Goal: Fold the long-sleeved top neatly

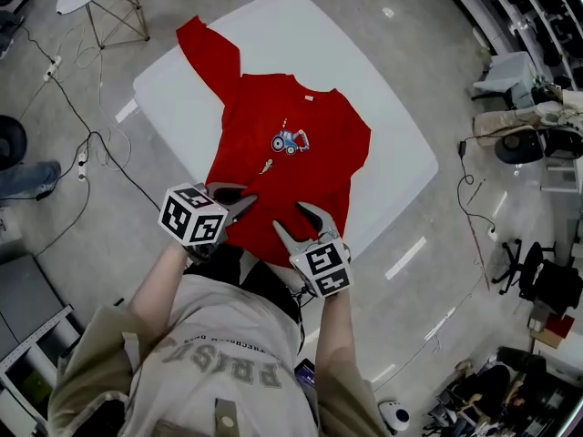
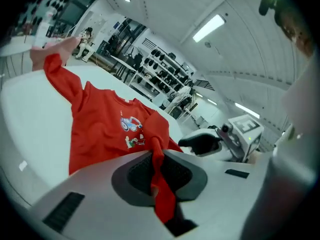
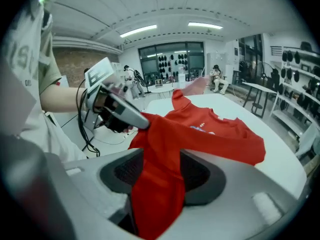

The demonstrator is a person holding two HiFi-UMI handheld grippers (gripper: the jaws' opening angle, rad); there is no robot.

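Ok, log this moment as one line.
step: gripping hem | left gripper: shut on top, near edge | right gripper: fingers apart, cloth between | top: spread on table

Little can be read here. The person's pale shirt (image 1: 221,369), near the bottom of the head view, carries a row of large light letters seen upside down that seem to begin "PRIS"; a smaller line just beyond it is too fine to make out. A few of those large letters also show at the far left of the right gripper view, cut off by the edge. The red long-sleeved top (image 1: 255,167) bears a small blue tractor print (image 1: 290,140) on its chest, with no legible words. The marker cube on the left gripper (image 1: 192,215) and the one on the right gripper (image 1: 328,267) show only black-and-white square patterns.
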